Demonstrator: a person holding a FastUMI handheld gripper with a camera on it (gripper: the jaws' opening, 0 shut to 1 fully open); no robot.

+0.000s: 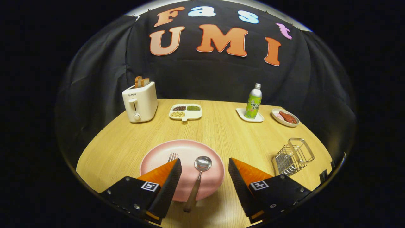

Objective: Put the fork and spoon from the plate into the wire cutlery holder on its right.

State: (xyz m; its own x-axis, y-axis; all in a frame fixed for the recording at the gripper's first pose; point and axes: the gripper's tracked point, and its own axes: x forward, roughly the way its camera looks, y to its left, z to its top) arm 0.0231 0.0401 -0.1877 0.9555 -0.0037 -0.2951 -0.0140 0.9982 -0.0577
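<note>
Pink and round, the plate (190,148) sits on the near part of the wooden bench (221,126), with both pieces of cutlery lying on it. The spoon (198,177) lies between the two fingers of the hand-held gripper (205,167), bowl pointing away and handle reaching over the near rim of the plate. The fork (172,156) lies to its left, mostly hidden behind the left finger, only the tines showing beyond the tip. The hand-held gripper is spread wide and grips nothing.

To the right of the plate, well apart from it, stands the wire cutlery holder (292,156); it looks tilted from here, though the lens may cause that. Far back are a toaster (140,103), a divided dish (185,112), a green bottle (253,101) on a small tray and a plate of food (285,117).

Several things could go wrong, I think. The spoon is thin and lies flat, so the fingers may slide over it or pinch only one edge and let it pivot and drop. Coming down too far left could catch the fork as well, or push it off the plate. The holder looks light; a knock from the spoon's tip at the rim could tip it.
</note>
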